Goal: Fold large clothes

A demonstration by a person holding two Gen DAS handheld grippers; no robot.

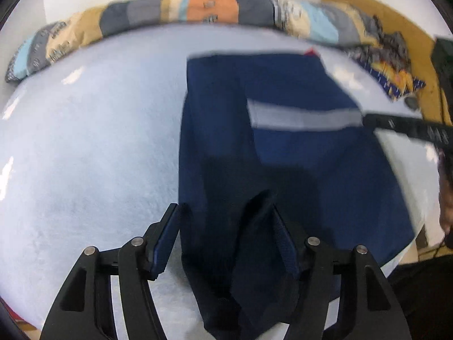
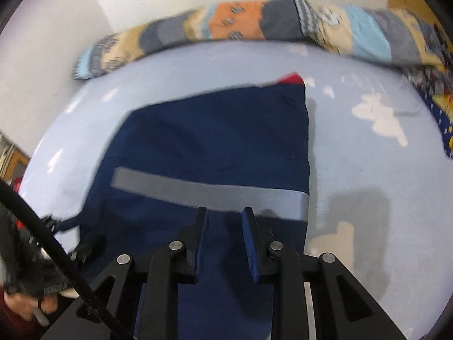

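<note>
A navy blue garment (image 1: 283, 141) with a grey reflective stripe (image 1: 305, 117) lies folded lengthwise on a pale blue bed sheet (image 1: 85, 155). My left gripper (image 1: 226, 212) is open over the garment's near end; a raised fold of the dark cloth stands between its fingers. In the right wrist view the garment (image 2: 212, 141) fills the middle, with the grey stripe (image 2: 209, 192) just beyond my right gripper (image 2: 225, 212), which is open above the cloth. A red bit (image 2: 291, 78) shows at the garment's far corner.
A patchwork quilt (image 1: 198, 8) in orange, grey, tan and light blue is bunched along the far edge by the white wall. A patterned cloth (image 1: 393, 76) lies at far right. The other gripper (image 1: 410, 127) enters from the right.
</note>
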